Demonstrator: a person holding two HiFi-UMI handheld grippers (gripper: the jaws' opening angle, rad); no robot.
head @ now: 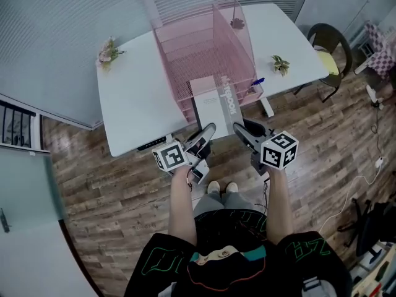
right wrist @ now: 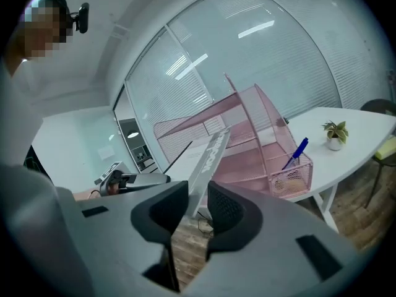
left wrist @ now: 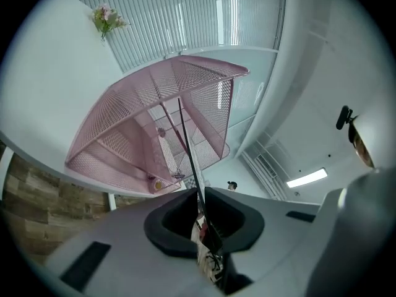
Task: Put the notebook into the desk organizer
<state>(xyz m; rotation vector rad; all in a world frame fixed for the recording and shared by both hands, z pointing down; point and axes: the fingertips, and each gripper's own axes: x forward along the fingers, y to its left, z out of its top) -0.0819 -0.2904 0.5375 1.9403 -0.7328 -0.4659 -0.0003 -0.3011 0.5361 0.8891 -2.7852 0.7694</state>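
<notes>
A grey-white notebook [head: 213,104] lies slanted over the front of the pink mesh desk organizer [head: 204,48] on the white table [head: 130,104], its near end toward me. My left gripper [head: 209,129] is at the notebook's near left corner. In the left gripper view the notebook's thin dark edge [left wrist: 185,147] runs between the jaws of the left gripper [left wrist: 199,197], with a sliver of gap beside it. My right gripper [head: 238,127] is at the near right corner. There the printed spine [right wrist: 210,153] passes between the slightly parted jaws of the right gripper [right wrist: 197,193], toward the organizer [right wrist: 260,141].
A blue pen [head: 258,81] stands in the organizer's small front cup. A small potted plant [head: 280,64] sits at the table's right end and a flower sprig [head: 108,51] at its left. A dark chair [head: 331,48] stands at the right. Wooden floor lies under me.
</notes>
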